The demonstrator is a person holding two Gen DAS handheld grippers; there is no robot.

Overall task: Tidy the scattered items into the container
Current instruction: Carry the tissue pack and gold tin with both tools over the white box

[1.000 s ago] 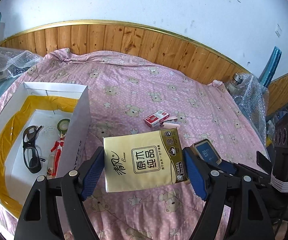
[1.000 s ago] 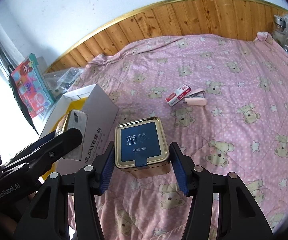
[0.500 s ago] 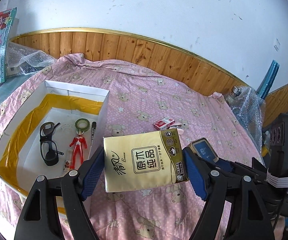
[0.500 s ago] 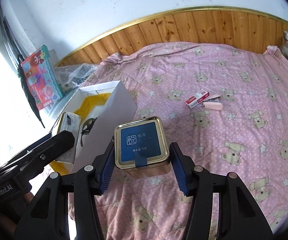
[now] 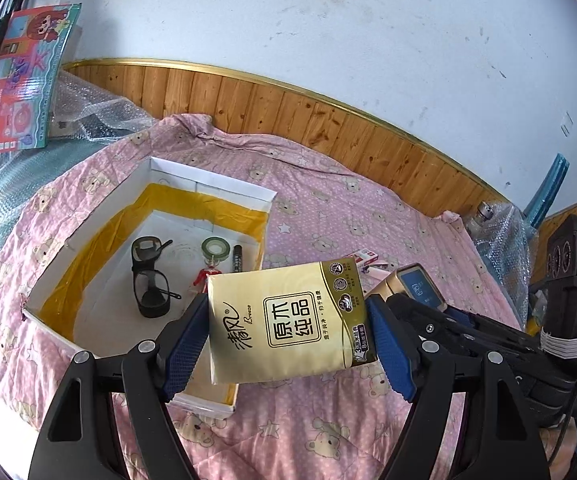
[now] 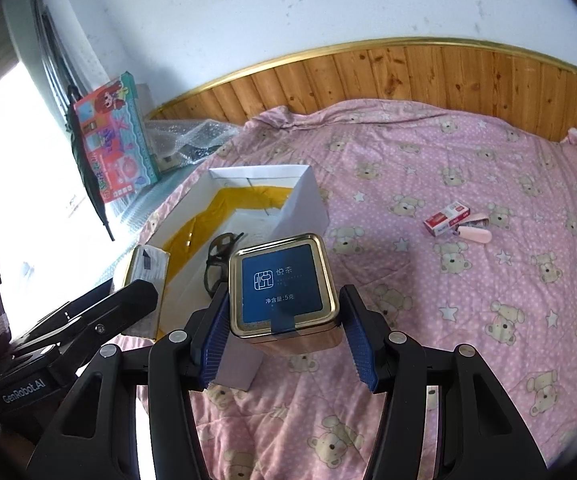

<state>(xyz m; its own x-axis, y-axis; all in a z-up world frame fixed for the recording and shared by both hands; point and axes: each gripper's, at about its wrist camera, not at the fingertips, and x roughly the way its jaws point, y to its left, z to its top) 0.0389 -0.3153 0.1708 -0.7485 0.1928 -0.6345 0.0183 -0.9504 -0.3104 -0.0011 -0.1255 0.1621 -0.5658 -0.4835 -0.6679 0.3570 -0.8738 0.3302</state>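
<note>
Change since earlier: both grippers are riding higher and nearer the white box (image 5: pixel 88 236), so more of its floor is showing than a second ago; the loads are sitting in the jaws as before.
Left gripper (image 5: pixel 288 336): its blue pads (image 5: pixel 184 344) are pressing on both short edges of the tissue pack (image 5: pixel 288 324), which is hanging in the air over the box's near right corner.
Right gripper (image 6: pixel 284 328): its jaws are closing narrowly on the sides of the tea tin (image 6: pixel 282 284), blue lid facing up, just beside the box's right wall and above the bedspread (image 6: pixel 488 320).
Inside the box: the glasses (image 5: pixel 148 276), a tape roll (image 5: pixel 215 247), a black marker (image 5: pixel 237 258) and a red figure (image 5: pixel 204 278) are lying on the floor, with yellow lining running round the walls.
Outside the box: a red-and-white packet (image 6: pixel 446 220) and a pink oblong item (image 6: pixel 474 234) are lying touching each other on the bedspread, well to the right of the box.
Surface: the box is resting on the pink bear-print bedspread, which is covering the whole bed.
Room: wood panelling (image 6: pixel 408 76) with a gold trim is running behind the box under a white wall; a colourful toy carton (image 5: pixel 20 80) and bubble wrap (image 5: pixel 100 116) are standing beyond the box's far left side.
</note>
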